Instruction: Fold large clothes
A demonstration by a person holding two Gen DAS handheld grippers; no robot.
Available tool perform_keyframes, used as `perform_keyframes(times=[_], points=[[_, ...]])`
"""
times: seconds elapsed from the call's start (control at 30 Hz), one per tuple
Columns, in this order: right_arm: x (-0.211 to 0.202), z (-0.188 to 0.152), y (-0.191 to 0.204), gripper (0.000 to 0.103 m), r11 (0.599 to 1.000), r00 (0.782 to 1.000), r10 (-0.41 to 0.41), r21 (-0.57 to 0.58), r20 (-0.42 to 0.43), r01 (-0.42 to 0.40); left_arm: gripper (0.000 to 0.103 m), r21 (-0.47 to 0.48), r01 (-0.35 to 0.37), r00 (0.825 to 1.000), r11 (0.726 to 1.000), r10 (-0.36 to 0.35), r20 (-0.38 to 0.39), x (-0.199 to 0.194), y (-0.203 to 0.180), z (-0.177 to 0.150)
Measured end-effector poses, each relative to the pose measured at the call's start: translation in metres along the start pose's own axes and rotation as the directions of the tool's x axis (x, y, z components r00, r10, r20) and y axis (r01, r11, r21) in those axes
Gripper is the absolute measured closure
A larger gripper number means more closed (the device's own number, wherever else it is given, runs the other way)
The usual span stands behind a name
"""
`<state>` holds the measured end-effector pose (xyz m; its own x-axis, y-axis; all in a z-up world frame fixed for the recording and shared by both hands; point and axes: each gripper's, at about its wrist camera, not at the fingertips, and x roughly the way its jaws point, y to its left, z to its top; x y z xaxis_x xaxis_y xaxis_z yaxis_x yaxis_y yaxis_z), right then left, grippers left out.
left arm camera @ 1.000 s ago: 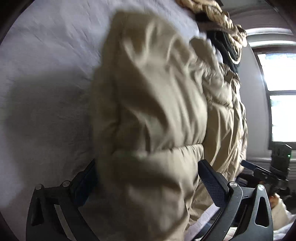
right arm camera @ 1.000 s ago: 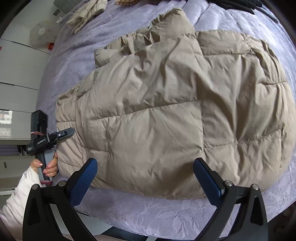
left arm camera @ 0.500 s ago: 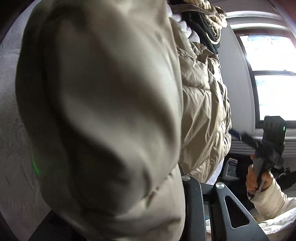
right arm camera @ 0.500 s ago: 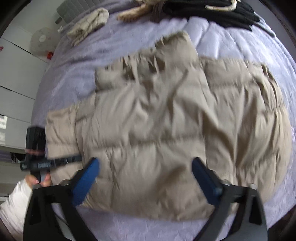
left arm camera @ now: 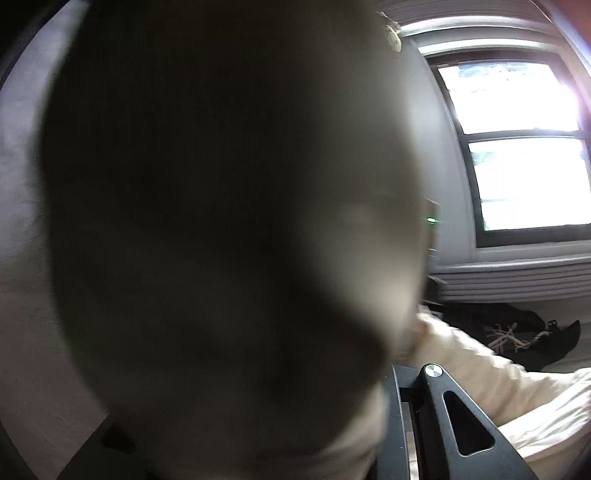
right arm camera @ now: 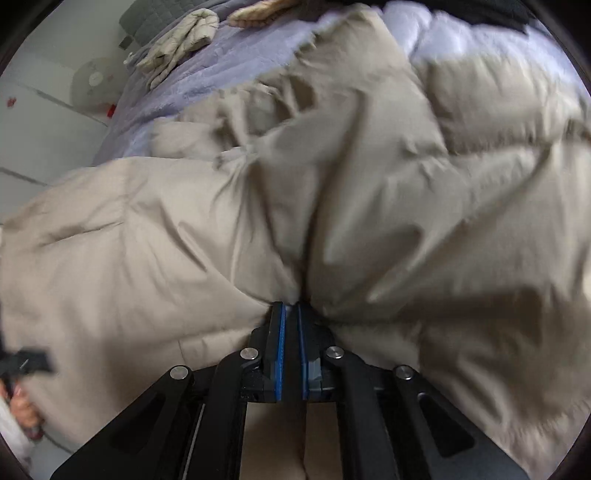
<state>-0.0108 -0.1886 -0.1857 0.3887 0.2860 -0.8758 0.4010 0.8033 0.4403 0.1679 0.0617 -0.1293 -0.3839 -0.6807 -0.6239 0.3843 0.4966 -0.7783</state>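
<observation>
A beige puffer jacket lies spread on the bed. My right gripper is shut on a pinched fold at the jacket's near edge, blue pads almost together. In the left wrist view, lifted jacket fabric sits close to the lens and fills most of the picture. Only one black finger of my left gripper shows. Its jaws are closing on the bunched fabric, and the pads are hidden. A hand holds that gripper at the jacket's left end.
Beneath the jacket is a lilac bedspread. A cream quilted garment and black clothes lie at the far side of the bed. A window is on the right, with dark clothing below it. A person's white sleeve reaches in.
The right gripper came down onto the jacket's near edge and shut on it. The left gripper closed on the jacket's end and lifted it, so fabric now covers its view.
</observation>
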Motion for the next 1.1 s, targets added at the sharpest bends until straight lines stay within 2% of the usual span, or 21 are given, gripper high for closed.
perform_keyframes(times=[0.13, 0.27, 0.43, 0.53, 0.57, 0.67, 0.8, 0.9, 0.97, 1.03, 1.07, 1.1], points=[[0.023, 0.003, -0.020, 0.101, 0.994, 0.995, 0.097, 0.053, -0.015, -0.096, 0.075, 0.085, -0.057, 0.998, 0.995, 0.060, -0.035, 0.030, -0.061, 0.014], [0.033, 0.000, -0.034, 0.103, 0.983, 0.986, 0.169, 0.078, -0.001, -0.169, 0.075, 0.111, -0.108, 0.991, 0.988, 0.116, -0.062, 0.070, -0.105, 0.030], [0.039, -0.002, -0.050, 0.103, 0.954, 0.961, 0.276, 0.112, 0.026, -0.277, 0.075, 0.187, -0.193, 0.975, 0.963, 0.210, -0.076, 0.115, -0.154, 0.045], [0.041, -0.003, -0.057, 0.103, 0.934, 0.944, 0.329, 0.132, 0.038, -0.331, 0.064, 0.218, -0.217, 0.967, 0.951, 0.241, -0.088, 0.139, -0.175, 0.046], [0.041, -0.003, -0.059, 0.103, 0.928, 0.938, 0.343, 0.138, 0.041, -0.345, 0.056, 0.221, -0.221, 0.965, 0.950, 0.246, -0.089, 0.142, -0.179, 0.045], [0.040, -0.002, -0.063, 0.103, 0.909, 0.924, 0.381, 0.165, 0.043, -0.383, 0.046, 0.223, -0.210, 0.969, 0.952, 0.232, -0.078, 0.156, -0.196, 0.050], [0.027, -0.003, -0.073, 0.102, 0.879, 0.908, 0.419, 0.237, 0.026, -0.413, 0.045, 0.216, -0.193, 0.974, 0.957, 0.213, -0.075, 0.169, -0.215, 0.053], [-0.006, -0.014, -0.091, 0.100, 0.866, 0.904, 0.423, 0.266, 0.060, -0.423, 0.045, 0.213, -0.207, 0.971, 0.955, 0.227, -0.075, 0.173, -0.222, 0.046], [-0.040, -0.029, -0.108, 0.099, 0.885, 0.924, 0.369, 0.267, 0.100, -0.382, 0.045, 0.207, -0.231, 0.965, 0.951, 0.251, -0.078, 0.185, -0.231, 0.050], [-0.066, -0.045, -0.123, 0.095, 0.896, 0.937, 0.320, 0.278, 0.138, -0.347, 0.045, 0.199, -0.244, 0.960, 0.949, 0.266, -0.088, 0.206, -0.237, 0.051], [-0.080, -0.055, -0.132, 0.082, 0.900, 0.944, 0.289, 0.291, 0.156, -0.324, 0.044, 0.197, -0.251, 0.958, 0.948, 0.273, -0.091, 0.222, -0.242, 0.055], [-0.089, -0.062, -0.138, 0.062, 0.904, 0.950, 0.266, 0.299, 0.165, -0.306, 0.039, 0.197, -0.252, 0.957, 0.947, 0.274, -0.096, 0.229, -0.242, 0.056]])
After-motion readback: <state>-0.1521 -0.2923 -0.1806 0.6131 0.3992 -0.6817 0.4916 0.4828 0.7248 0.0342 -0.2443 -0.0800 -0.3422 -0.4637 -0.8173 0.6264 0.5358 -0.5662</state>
